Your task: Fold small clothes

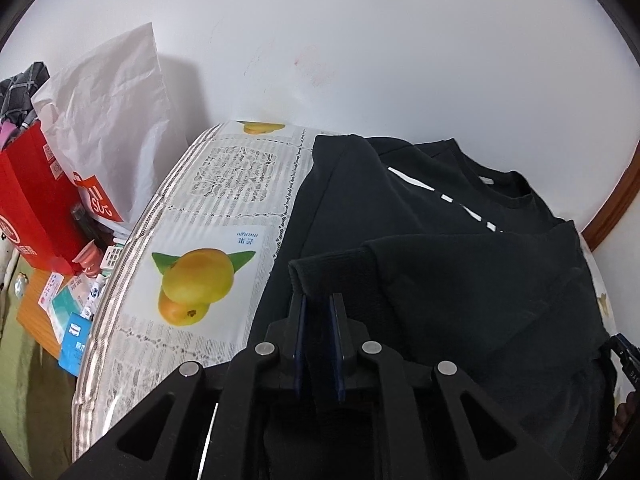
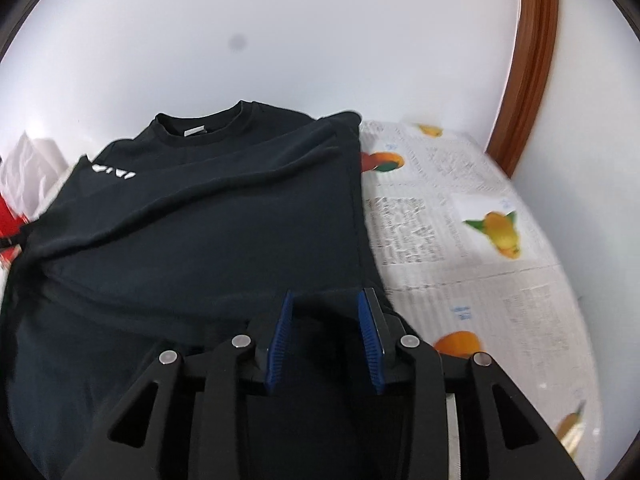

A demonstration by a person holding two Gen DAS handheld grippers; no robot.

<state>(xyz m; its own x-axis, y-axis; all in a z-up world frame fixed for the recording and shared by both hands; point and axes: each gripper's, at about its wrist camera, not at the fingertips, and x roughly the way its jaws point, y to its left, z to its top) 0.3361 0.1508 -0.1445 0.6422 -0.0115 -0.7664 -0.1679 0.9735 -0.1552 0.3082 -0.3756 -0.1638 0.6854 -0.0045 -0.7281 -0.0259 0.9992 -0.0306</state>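
Left jaws (image 1: 319, 304): narrow, nipping the ribbed sleeve cuff (image 1: 320, 268).
Right jaws (image 2: 326, 300): parted, gripping nothing.
Black sweatshirt (image 2: 208, 216): flat on fruit-print desk cover (image 2: 460, 248), sleeves folded inward.
Technique: lay cuff flat, release, smooth creases.

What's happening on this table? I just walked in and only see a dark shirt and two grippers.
A person with a handheld gripper in each hand is folding a black sweatshirt on a fruit-print tablecloth. Both sleeves are already folded in over the body. The left gripper is nearly shut beside a ribbed cuff; the right gripper stands open above the fabric, holding nothing.
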